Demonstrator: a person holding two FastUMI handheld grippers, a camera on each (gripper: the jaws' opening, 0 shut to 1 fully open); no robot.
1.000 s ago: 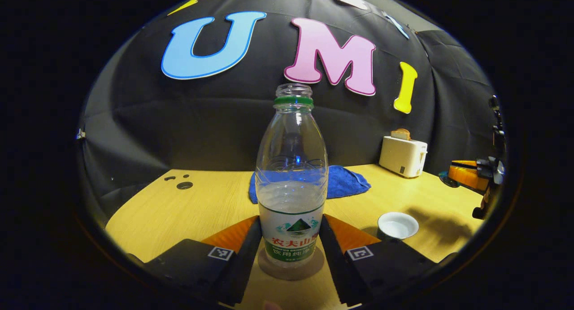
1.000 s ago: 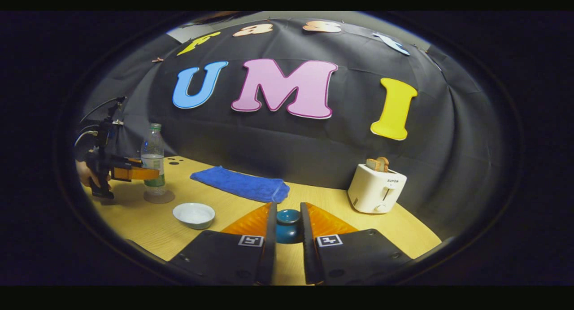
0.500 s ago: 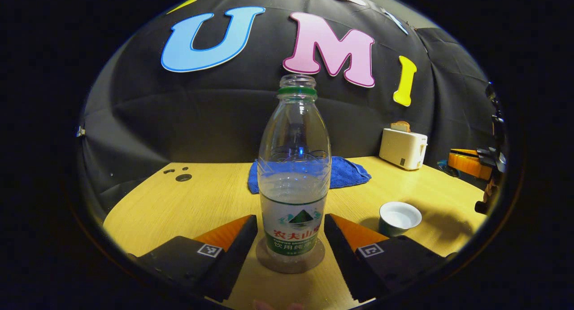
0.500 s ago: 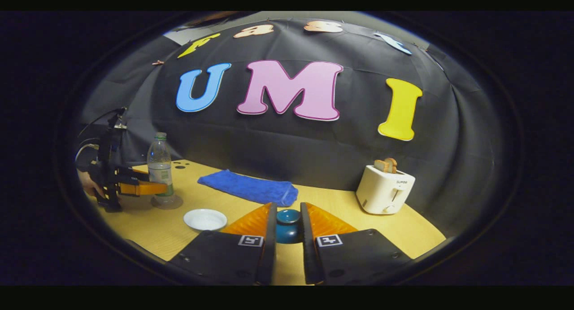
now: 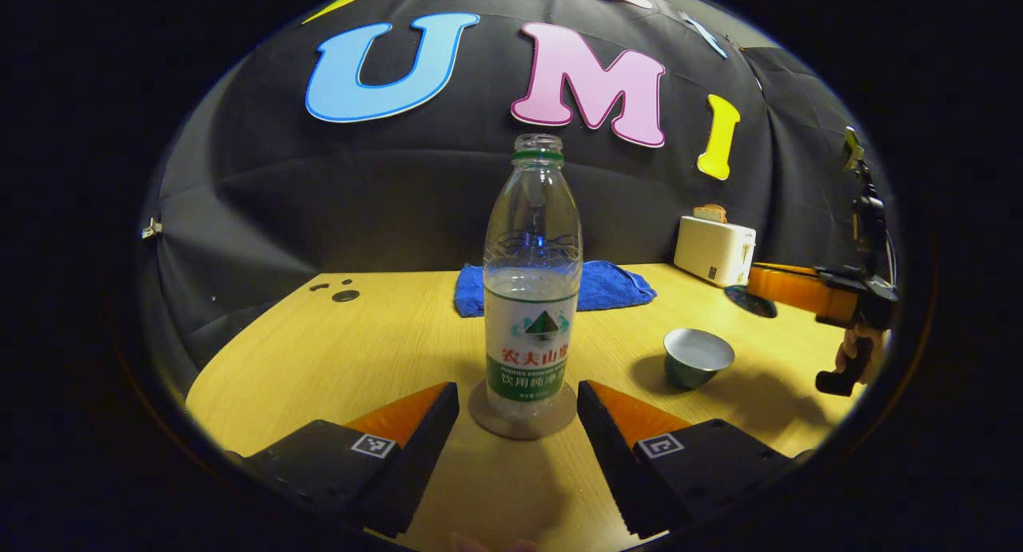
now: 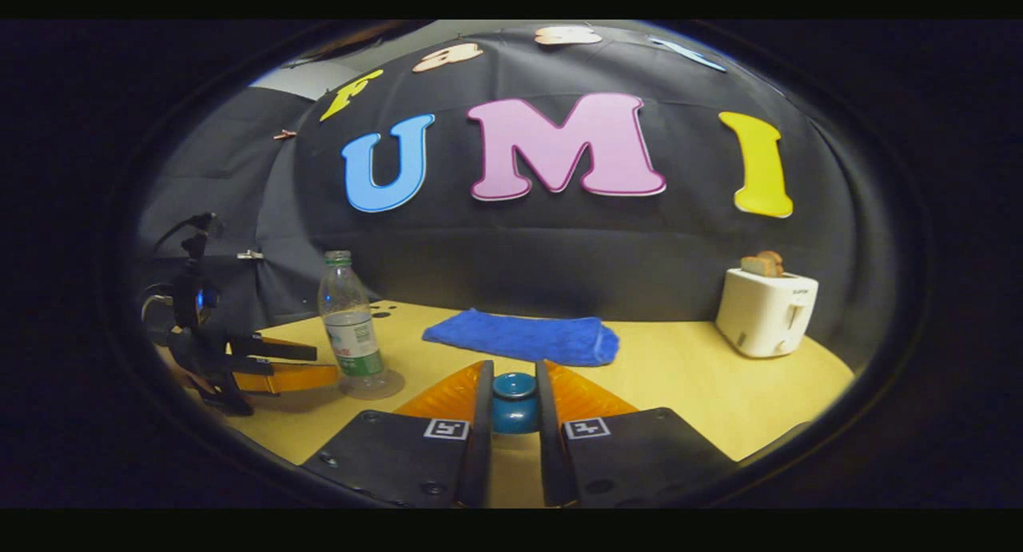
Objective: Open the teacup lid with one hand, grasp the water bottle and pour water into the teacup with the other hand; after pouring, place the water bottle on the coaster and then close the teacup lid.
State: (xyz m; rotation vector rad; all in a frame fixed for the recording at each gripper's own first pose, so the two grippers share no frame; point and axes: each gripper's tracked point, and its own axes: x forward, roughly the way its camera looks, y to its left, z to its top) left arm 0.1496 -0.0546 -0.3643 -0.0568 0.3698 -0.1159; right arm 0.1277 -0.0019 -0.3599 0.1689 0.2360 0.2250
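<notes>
Fingers of the left gripper [image 5: 518,412] stand spread apart and touch nothing, with the wooden table [image 5: 384,352] running beneath them; straight ahead between them an uncapped water bottle [image 5: 532,296] stands upright on a round coaster [image 5: 521,414], a blue cloth [image 5: 609,285] lying behind it and a white toaster [image 5: 714,251] far off to their right; nearer on that side sits the uncovered teacup [image 5: 698,356]; the right gripper [image 6: 514,408] is clamped on the teacup lid [image 6: 514,402], both fingers pressing its knob.
</notes>
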